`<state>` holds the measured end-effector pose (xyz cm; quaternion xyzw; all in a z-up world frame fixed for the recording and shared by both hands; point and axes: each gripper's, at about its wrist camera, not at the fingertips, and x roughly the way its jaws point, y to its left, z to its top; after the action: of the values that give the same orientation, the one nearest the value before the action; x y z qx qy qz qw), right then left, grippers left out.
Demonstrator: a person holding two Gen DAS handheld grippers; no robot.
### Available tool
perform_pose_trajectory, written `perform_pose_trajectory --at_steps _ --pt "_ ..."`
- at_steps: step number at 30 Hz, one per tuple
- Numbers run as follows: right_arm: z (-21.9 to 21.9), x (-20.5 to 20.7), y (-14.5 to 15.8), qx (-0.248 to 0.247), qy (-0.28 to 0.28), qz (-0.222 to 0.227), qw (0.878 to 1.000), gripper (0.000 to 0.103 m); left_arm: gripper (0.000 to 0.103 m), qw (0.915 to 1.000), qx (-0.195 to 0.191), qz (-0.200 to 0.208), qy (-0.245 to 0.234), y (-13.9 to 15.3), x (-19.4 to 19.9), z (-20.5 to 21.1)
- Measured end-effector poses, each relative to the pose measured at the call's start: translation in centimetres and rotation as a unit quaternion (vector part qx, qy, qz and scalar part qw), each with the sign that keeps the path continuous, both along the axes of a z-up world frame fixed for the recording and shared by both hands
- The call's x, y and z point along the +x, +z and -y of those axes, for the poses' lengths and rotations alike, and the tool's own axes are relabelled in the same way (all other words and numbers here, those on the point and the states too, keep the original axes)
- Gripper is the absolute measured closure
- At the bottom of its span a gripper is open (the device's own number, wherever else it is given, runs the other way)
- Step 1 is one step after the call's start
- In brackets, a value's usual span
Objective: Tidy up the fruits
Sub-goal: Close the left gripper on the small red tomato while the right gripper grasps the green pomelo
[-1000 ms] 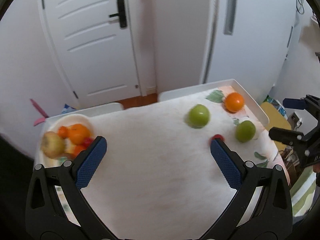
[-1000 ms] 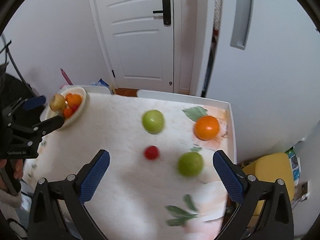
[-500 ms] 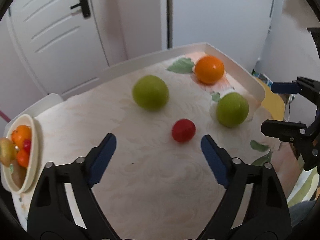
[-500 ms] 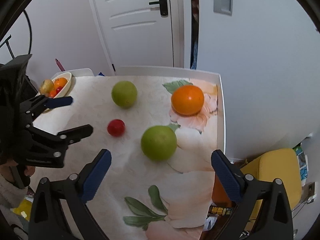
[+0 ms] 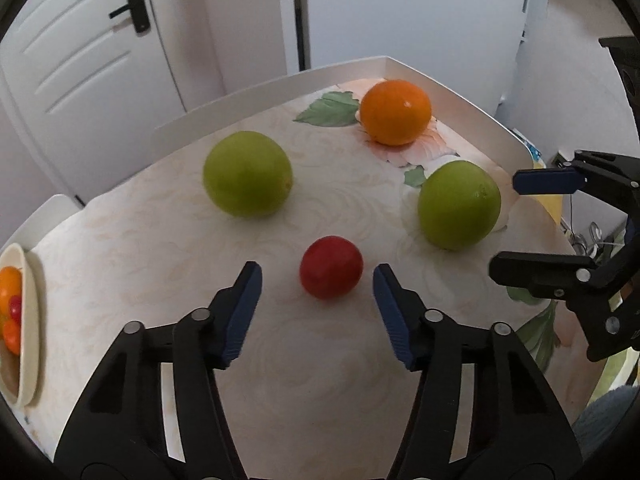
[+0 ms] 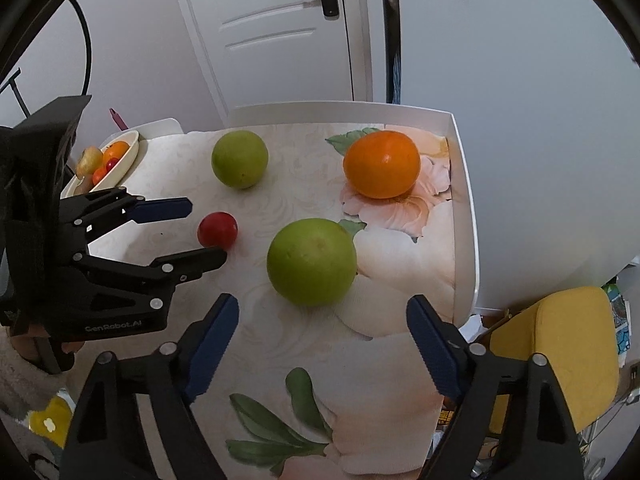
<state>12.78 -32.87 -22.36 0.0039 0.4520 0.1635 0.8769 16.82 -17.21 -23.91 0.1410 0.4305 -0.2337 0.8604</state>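
My left gripper (image 5: 317, 280) sits low over the tabletop (image 5: 160, 248), jaws apart, with the small red fruit (image 5: 331, 267) lying between the blue pads and touching neither. From the right wrist view that same left gripper (image 6: 206, 232) brackets the red fruit (image 6: 217, 229) from the side. My right gripper (image 6: 322, 322) has its jaws wide apart and holds nothing; the nearer green fruit (image 6: 311, 261) rests on the flowered cloth just ahead of them. A second green fruit (image 5: 247, 173) lies farther back, well apart from the first, and the orange (image 5: 396, 112) sits near the raised white rim at the far corner. At the left edge I see a cream bowl (image 5: 30, 320) already holding several small orange and red fruits; its far contents are blurred, so I cannot name them all.
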Motion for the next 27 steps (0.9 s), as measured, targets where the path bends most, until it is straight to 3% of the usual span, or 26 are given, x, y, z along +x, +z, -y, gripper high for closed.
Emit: perform_pose_trajectory --at_steps 4,8,18,27 --pt "-0.3 0.5 -0.4 -0.002 0.005 -0.003 1.000 0.027 0.050 1.0000 0.000 -0.007 0.002 -0.5 0.2 0.1" --pt "-0.8 0.8 -0.7 -0.002 0.012 -0.003 1.000 0.028 0.066 1.0000 0.002 -0.006 0.007 -0.4 0.2 -0.1" --pt "-1.0 1.7 -1.4 0.003 0.020 -0.009 1.000 0.037 0.066 0.9998 0.011 -0.004 0.017 -0.4 0.2 -0.5" --pt "-1.4 2.3 -1.3 0.000 0.035 0.003 0.999 0.038 0.066 0.9995 0.009 -0.006 0.028 -0.4 -0.2 -0.9"
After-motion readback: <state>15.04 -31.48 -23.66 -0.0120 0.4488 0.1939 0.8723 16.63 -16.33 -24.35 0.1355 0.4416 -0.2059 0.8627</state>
